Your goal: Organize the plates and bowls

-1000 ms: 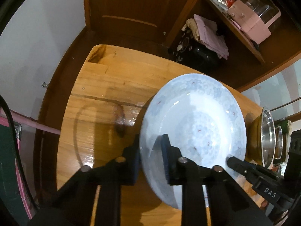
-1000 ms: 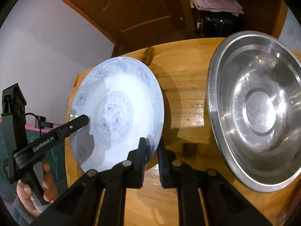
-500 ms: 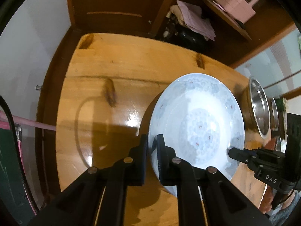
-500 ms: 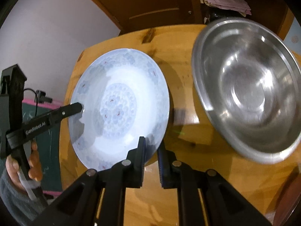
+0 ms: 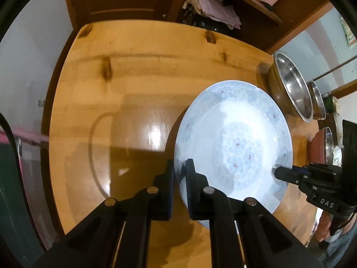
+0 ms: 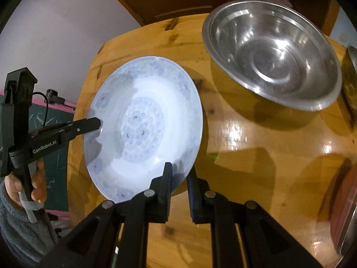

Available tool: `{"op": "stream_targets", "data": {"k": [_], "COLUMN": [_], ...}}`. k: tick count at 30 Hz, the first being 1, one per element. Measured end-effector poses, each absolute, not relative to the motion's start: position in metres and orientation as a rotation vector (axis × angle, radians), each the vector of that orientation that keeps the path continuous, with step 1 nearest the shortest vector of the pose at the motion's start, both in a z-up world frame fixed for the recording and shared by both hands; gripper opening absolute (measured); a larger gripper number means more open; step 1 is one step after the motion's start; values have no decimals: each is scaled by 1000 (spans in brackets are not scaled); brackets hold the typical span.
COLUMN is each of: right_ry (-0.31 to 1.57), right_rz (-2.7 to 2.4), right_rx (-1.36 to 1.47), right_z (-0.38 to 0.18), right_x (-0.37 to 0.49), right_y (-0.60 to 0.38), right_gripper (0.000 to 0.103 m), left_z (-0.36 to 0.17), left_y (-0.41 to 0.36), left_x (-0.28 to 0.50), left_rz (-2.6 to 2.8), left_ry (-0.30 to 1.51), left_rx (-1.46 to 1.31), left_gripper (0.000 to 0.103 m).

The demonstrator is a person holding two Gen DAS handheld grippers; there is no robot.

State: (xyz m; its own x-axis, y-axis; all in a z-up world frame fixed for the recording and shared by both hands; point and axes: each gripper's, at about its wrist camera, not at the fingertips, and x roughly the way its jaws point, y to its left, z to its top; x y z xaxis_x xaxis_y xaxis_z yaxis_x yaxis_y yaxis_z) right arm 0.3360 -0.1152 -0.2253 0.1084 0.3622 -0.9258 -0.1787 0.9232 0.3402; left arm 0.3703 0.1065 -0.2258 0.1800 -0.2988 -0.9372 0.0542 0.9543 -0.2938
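both tools are pinching one thing: the left tool grips the near-left rim of the patterned plate, the right tool grips the opposite edge. the plate sits centre-right in the left view, apparently carried just above the counter. the step in hand looks like the carry. next, i'd judge, comes picking a spot, maybe near the steel bowl at upper right, lowering level, and both tools letting go together.

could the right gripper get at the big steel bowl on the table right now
Probably not as things stand: the right gripper has its jaws shut on the rim of the pale blue patterned plate. The large stainless steel bowl sits unobstructed beyond it on the wooden table, but the plate must go first.
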Motion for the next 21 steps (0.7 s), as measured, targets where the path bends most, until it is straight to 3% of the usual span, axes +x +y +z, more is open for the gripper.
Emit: {"op": "stream_targets", "data": {"k": [8, 21], "right_ry": [1396, 1330], "right_rz": [417, 458], "right_rx": [121, 133], "right_z": [-215, -165], "right_x": [303, 236], "right_y": [-112, -114], "right_gripper": [11, 11], "left_z": [-211, -137], "left_y": [108, 115], "left_x": [322, 232], "left_rz": [-210, -154], "left_ry": [1373, 1309], "left_rx": [-230, -275], "left_gripper": [6, 6]}}
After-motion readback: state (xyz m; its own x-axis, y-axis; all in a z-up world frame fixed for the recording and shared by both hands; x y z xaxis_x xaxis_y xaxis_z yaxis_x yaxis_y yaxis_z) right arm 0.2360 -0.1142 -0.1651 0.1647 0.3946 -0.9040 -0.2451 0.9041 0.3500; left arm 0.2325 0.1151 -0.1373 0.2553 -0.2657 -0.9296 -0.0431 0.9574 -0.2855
